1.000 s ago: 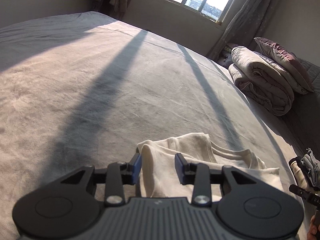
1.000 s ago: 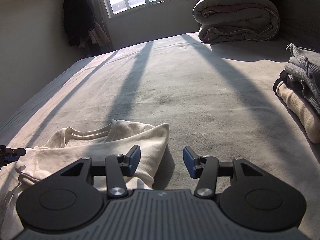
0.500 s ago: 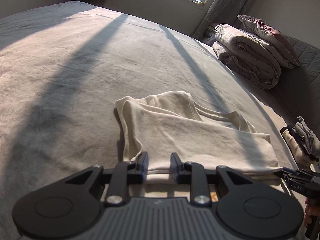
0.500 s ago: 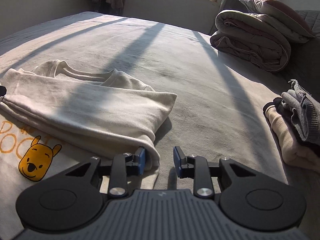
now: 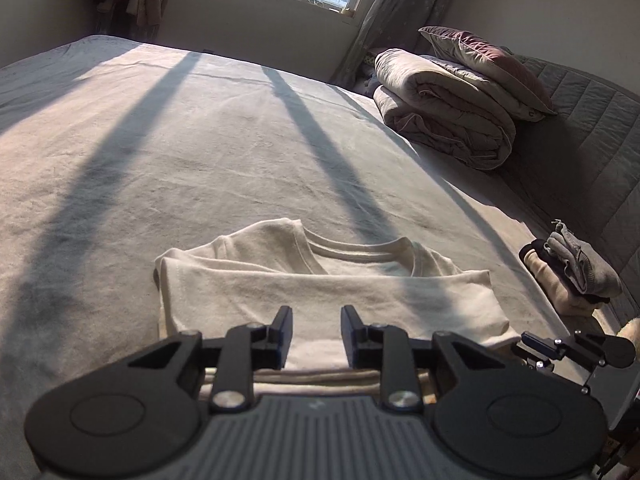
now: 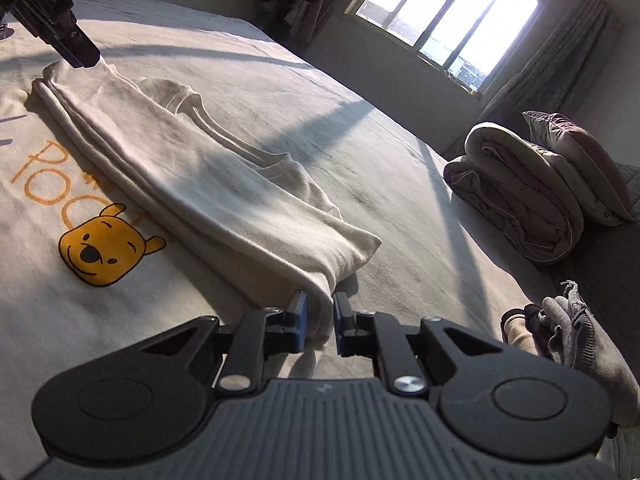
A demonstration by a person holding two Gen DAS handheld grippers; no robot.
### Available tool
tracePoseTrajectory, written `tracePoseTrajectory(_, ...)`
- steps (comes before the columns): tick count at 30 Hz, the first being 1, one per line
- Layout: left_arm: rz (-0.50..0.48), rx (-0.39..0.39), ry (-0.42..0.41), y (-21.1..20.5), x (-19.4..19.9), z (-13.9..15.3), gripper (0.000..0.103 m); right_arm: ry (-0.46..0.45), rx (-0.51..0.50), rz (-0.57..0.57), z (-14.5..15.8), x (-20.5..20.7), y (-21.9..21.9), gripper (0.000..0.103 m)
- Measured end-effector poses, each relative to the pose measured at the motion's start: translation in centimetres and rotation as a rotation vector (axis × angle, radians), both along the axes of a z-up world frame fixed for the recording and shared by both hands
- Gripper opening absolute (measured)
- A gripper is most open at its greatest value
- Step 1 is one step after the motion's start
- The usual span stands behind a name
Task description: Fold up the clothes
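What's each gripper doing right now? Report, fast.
Left gripper: open, jaws apart over the folded cream T-shirt, holding nothing.
Right gripper: jaws nearly closed around the T-shirt's folded corner; a firm grip cannot be told.

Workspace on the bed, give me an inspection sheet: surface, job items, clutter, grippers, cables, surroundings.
Surface: grey bed cover, sunlit with shadow bars.
Job's things: cream T-shirt, partly folded, bear print exposed.
Clutter: folded clothes stack at the right; rolled duvet and pillow beyond.
Grippers: left gripper open over the shirt's near edge; right gripper narrowly apart around the fold's corner.
Cables: nothing seen.
Surroundings: window, curtain.
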State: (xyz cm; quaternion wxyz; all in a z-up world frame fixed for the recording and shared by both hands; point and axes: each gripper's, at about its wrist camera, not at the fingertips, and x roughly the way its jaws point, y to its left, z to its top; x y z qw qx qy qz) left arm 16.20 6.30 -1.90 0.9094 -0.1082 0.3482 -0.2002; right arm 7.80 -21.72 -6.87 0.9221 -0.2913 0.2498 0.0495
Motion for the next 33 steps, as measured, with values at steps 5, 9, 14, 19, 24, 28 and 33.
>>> tracePoseTrajectory(5,-0.151,-0.054,0.072,-5.9,2.4,-0.5,0.026,0.0,0.024,0.006,0.0,0.2,-0.8,0.005)
tracePoseTrajectory(9,-0.268,-0.084,0.099,-11.4,4.4,-1.5,0.016,-0.003,0.024,0.022,-0.5,0.2,-0.7,0.003)
tracePoseTrajectory(14,-0.351,-0.144,0.159,-16.1,6.8,-3.5,0.01,0.0,0.033,0.04,-0.6,0.4,-0.9,0.003)
tracePoseTrajectory(19,-0.355,-0.234,0.225,-17.9,8.5,-5.7,0.007,0.014,0.054,0.057,-0.7,0.4,-1.1,0.003)
tracePoseTrajectory(24,-0.282,-0.276,0.238,-18.6,9.4,-7.0,0.002,0.067,0.058,0.056,-0.2,0.0,-0.9,0.003)
tracePoseTrajectory(28,-0.234,-0.317,0.21,-18.6,9.1,-7.7,0.002,0.128,0.072,0.046,0.1,-0.3,-0.7,0.002)
tracePoseTrajectory(33,-0.251,-0.285,0.161,-18.0,7.6,-5.8,0.004,0.129,0.159,0.026,1.2,-0.3,-1.4,0.002)
